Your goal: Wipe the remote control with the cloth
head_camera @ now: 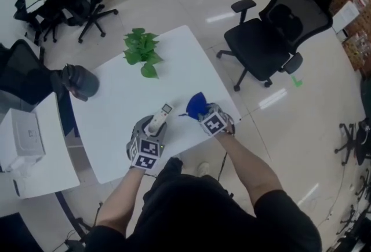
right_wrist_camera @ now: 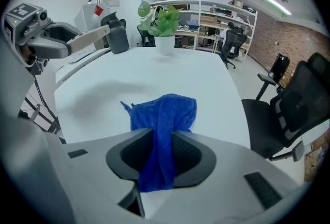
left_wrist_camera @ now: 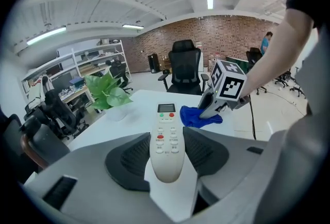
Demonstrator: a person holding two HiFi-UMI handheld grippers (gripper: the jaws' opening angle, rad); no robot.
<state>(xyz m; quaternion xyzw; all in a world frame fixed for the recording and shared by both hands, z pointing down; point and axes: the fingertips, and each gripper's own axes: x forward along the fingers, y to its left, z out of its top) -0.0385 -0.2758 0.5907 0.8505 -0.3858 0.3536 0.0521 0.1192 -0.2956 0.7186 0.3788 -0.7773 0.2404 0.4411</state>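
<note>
Left tool (left_wrist_camera: 166,155) pinches the remote (left_wrist_camera: 166,117), lengthwise between its jaws, display end pointing away; right tool (right_wrist_camera: 162,155) pinches blue cloth (right_wrist_camera: 169,108).

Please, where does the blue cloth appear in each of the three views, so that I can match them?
Head view: the blue terry cloth is just below centre, near the right edge of the white table.
Left gripper view: the cloth is right of centre, beyond the white remote control.
Right gripper view: the cloth is at lower centre, pinched between the jaws.
Shared landmark: the green leafy plant.
</note>
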